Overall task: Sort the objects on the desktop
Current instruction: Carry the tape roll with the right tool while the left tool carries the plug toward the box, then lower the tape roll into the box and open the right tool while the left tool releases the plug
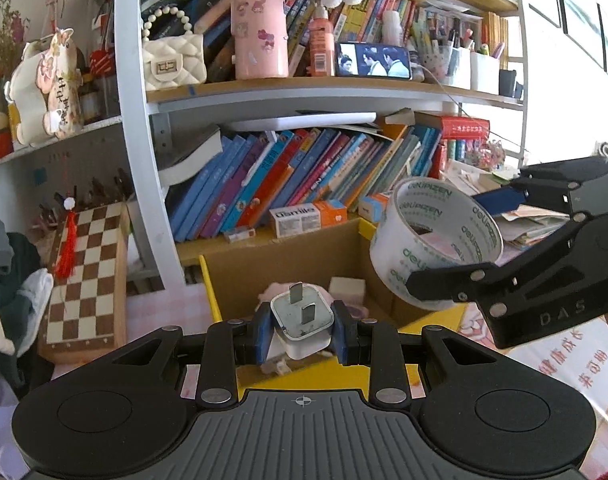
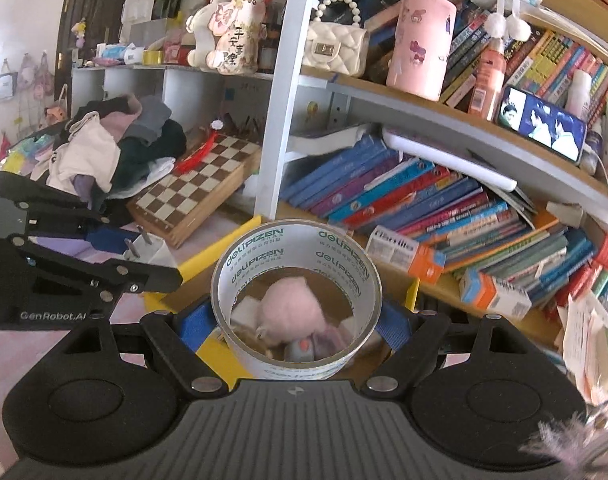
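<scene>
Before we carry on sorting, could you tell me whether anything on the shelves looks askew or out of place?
Yes: the lower-shelf books lean sideways in a slumped row rather than standing upright, and loose papers spill in a heap at the shelf's right end. Nothing looks broken.

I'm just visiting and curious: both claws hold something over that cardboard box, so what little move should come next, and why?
Probably open the left gripper and drop the white plug adapter into the cardboard box. It hangs over the box opening, where a pink plush toy already lies. The right gripper holds the tape roll there too.
</scene>
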`<state>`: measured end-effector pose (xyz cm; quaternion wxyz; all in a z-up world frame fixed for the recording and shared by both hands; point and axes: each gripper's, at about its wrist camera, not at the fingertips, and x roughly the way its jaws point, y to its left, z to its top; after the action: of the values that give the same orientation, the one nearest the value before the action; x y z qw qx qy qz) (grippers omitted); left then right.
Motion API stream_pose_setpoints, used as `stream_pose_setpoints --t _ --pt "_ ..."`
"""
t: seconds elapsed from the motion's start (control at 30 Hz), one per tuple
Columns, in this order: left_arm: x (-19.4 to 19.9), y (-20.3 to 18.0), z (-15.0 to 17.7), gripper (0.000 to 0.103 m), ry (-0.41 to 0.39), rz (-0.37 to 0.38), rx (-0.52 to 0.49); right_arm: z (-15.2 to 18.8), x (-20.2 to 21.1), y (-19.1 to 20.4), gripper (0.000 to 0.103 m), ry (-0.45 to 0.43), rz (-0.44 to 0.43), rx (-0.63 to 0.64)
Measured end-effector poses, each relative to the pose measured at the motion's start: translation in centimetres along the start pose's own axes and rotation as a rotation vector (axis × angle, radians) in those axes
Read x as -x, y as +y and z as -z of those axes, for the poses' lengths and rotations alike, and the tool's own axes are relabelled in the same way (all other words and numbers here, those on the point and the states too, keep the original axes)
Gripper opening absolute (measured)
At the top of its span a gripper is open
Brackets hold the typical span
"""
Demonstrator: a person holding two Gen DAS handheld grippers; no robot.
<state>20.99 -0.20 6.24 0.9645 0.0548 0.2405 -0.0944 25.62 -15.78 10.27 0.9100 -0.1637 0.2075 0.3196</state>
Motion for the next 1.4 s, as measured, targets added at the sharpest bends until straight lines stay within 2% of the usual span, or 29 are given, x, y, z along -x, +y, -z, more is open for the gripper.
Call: stream_pose_setpoints --t 0.23,0.47,0.67,1.03,1.4 --pt "-2.4 0.5 -0.8 0.029 0.016 -0.018 -0.014 -1.4 -3.0 -1.5 0.083 0.001 -0.006 0.052" --pt "-5.1 0.8 -0.9 0.029 0.057 -0.028 -0.018 -1.7 -6.6 -2.6 0.083 0.047 -0.031 0.09" --pt "-7.5 1.3 -0.9 0.029 0.102 -0.034 -0.02 -1.0 -9.7 -3.0 0.083 0.112 -0.075 0.135" --pt "-12.5 2.4 -1.4 0.029 0.218 -0.026 -0.079 0.0 -15.3 -2.5 0.083 0.267 -0.172 0.308" --pt "-16.3 2.9 -1.7 0.029 0.317 -0.003 -0.115 0.5 -18.7 -2.4 0.083 0.37 -0.255 0.366"
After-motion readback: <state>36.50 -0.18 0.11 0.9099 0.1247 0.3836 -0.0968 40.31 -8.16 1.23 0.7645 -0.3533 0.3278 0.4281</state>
